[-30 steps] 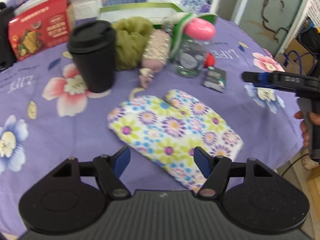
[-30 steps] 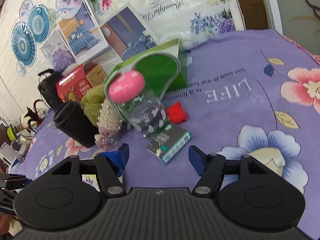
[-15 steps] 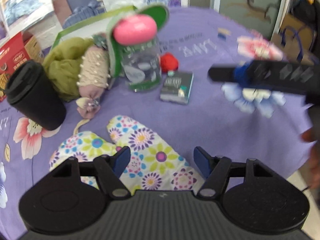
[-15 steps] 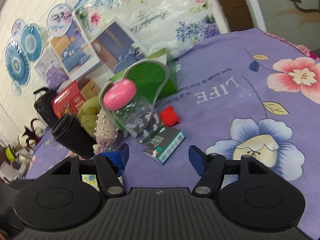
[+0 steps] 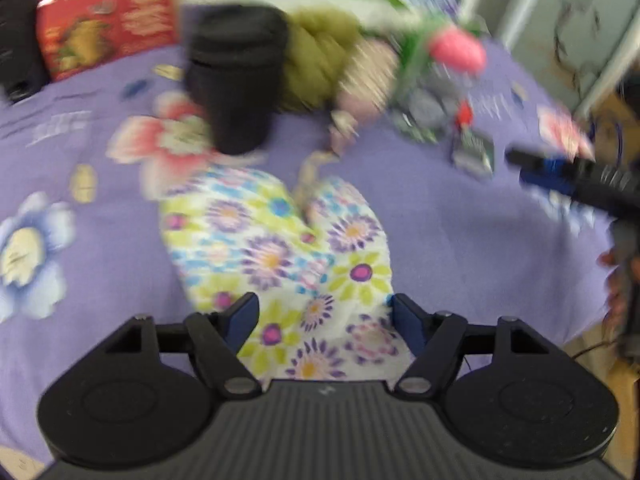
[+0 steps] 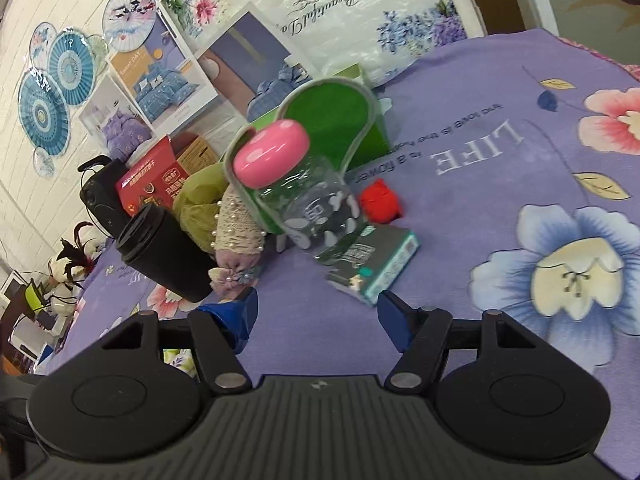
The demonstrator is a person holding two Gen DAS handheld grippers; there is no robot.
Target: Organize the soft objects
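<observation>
Beneath left gripper (image 5: 324, 316), floral oven mitt (image 5: 276, 252); right view, mainly clutter.

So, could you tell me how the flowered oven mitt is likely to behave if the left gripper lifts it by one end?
The oven mitt lies flat and looks like padded cloth, so it would probably droop rather than stay stiff. It seems light for its size. Cloth should grip well against the fingers, so slipping looks unlikely.

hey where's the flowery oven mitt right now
In the left wrist view, the flowery oven mitt lies flat on the purple tablecloth, just ahead of the left claw, with the black cup beyond it.
</observation>
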